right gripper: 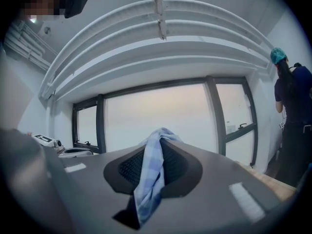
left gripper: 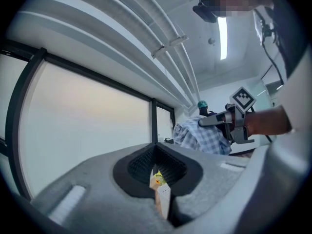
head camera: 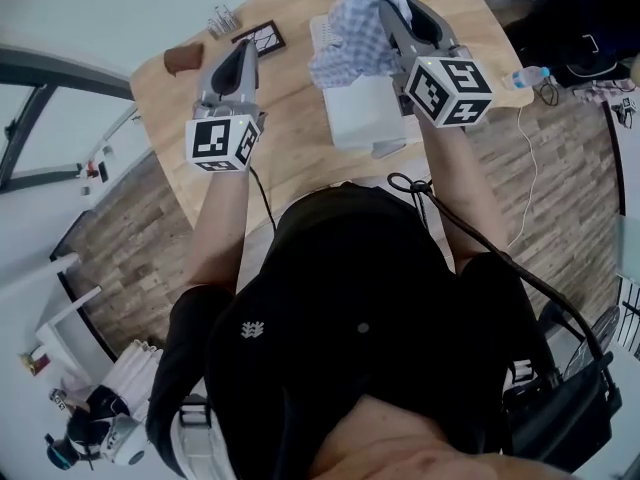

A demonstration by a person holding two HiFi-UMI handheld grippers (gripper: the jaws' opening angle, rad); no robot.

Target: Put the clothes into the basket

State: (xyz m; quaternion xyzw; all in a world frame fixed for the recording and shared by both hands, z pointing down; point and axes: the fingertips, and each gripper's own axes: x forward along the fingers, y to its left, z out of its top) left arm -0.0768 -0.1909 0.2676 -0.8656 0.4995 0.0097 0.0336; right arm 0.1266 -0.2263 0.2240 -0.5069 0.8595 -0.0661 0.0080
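Observation:
In the head view my right gripper (head camera: 388,10) is raised over the wooden table (head camera: 290,138) and shut on a blue-and-white checked garment (head camera: 352,30), which hangs bunched below its jaws. The garment hangs above a white basket (head camera: 365,118) that stands on the table. In the right gripper view the cloth (right gripper: 148,184) is pinched between the jaws of the right gripper (right gripper: 158,147) and trails toward the camera. My left gripper (head camera: 243,53) is held up to the left, its jaws together with nothing in them (left gripper: 156,168). From it I see the garment (left gripper: 204,138) under the right gripper (left gripper: 202,122).
A brown object (head camera: 182,58) and a black-framed item (head camera: 262,38) lie at the table's far left. A water bottle (head camera: 525,76) and a cable lie on the floor to the right. Another person (right gripper: 292,116) stands at the right by the windows.

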